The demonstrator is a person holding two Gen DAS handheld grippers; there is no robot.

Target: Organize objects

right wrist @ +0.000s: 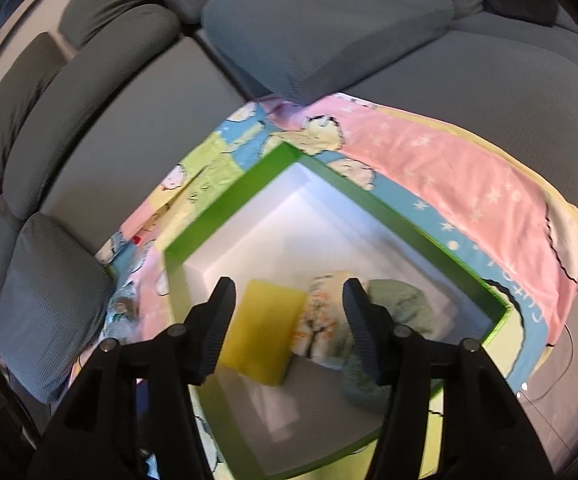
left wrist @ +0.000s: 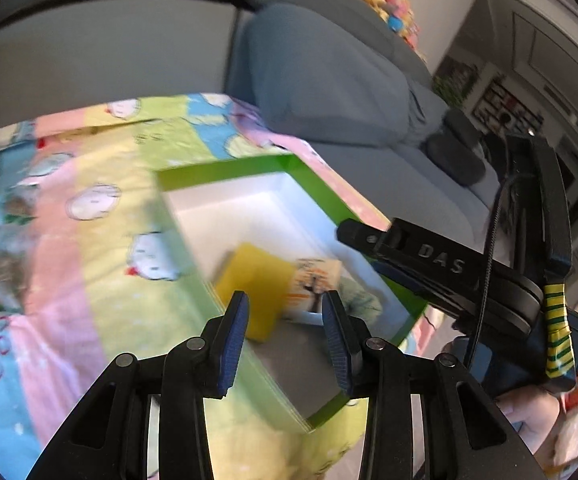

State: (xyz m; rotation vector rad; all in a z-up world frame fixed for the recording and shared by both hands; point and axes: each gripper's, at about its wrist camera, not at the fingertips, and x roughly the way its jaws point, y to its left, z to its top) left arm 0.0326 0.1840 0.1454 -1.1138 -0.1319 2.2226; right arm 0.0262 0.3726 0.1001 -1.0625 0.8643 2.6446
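Note:
A green box (right wrist: pixel 225 208) with a white inside lies open on a cartoon blanket. In it, side by side, are a yellow block (right wrist: pixel 263 332), a small carton with a tree picture (right wrist: pixel 319 320) and a pale green cloth (right wrist: pixel 401 312). My right gripper (right wrist: pixel 289 286) hovers above the block and carton, open and empty. My left gripper (left wrist: pixel 285 298) hangs over the same box (left wrist: pixel 225 168), above the yellow block (left wrist: pixel 257 280) and carton (left wrist: pixel 313 284). Its blue pads stand apart with nothing between them. A finger (left wrist: pixel 369 236) of the right gripper reaches in from the right.
The pastel blanket (right wrist: pixel 449 168) covers a grey sofa seat (right wrist: pixel 489 80) with cushions (right wrist: pixel 49 308) around it. Blurred small items (left wrist: pixel 9 264) lie on the blanket at the left. Soft toys (left wrist: pixel 389 0) sit on the sofa back. Shelves (left wrist: pixel 505 108) stand far right.

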